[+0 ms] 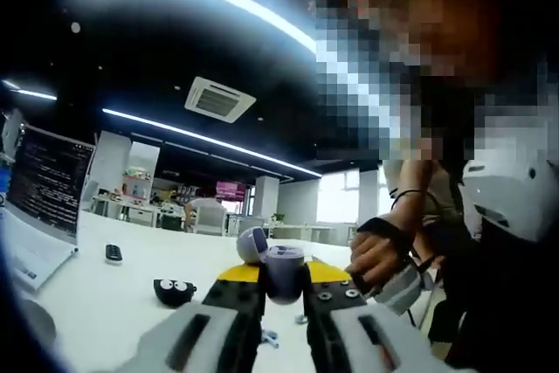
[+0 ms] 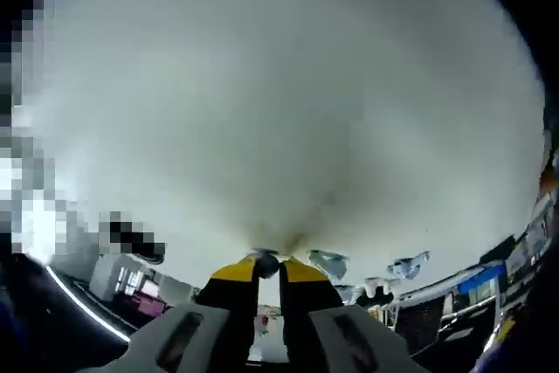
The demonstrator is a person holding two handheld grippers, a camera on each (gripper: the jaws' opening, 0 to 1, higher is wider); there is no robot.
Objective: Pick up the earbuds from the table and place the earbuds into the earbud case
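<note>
No text can be read: the lines on the dark open laptop screen (image 1: 48, 179) and the distant pink sign (image 1: 230, 189) are too small.

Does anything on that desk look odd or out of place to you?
Nothing looks spilled or broken. The left gripper holds the open earbud case above the white table, with a small black earbud-like piece lying loose nearby.
</note>
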